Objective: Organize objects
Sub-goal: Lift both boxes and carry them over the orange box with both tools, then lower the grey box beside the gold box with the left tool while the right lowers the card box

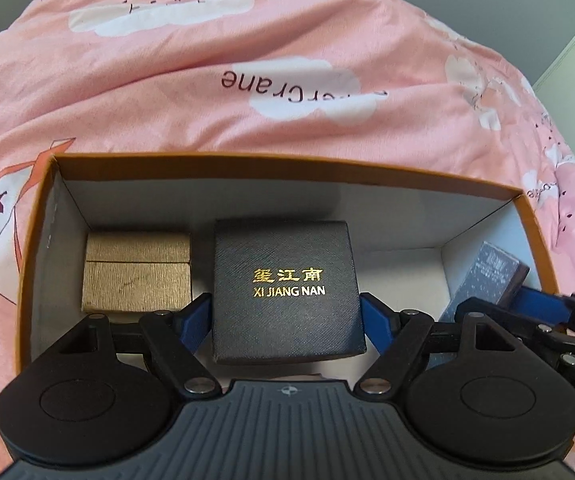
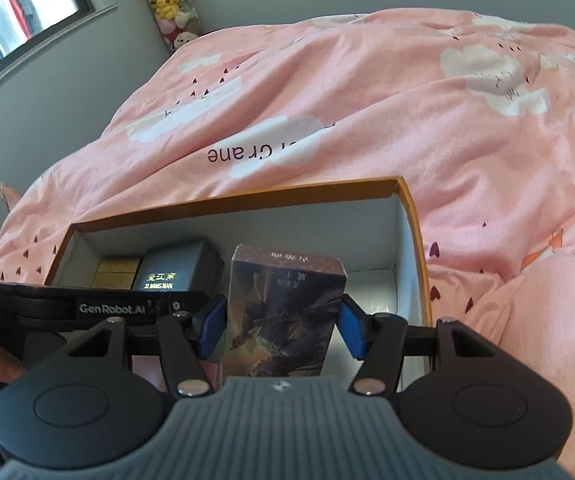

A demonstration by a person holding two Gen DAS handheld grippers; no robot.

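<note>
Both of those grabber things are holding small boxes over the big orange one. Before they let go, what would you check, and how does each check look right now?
1. Black box sits squarely between the left hand-held gripper pads: ok, though whether they press on it: cannot tell.
2. Illustrated card box is between the right hand-held gripper pads: ok, grip firmness: cannot tell.
3. Black box clears the gold box beside it: ok, a gap shows.
4. Free floor in the orange box under the card box: ok, bare white at the right end.
5. The two grippers clear each other: cannot tell, they are close.
6. Black box resting on the floor already: cannot tell.
</note>
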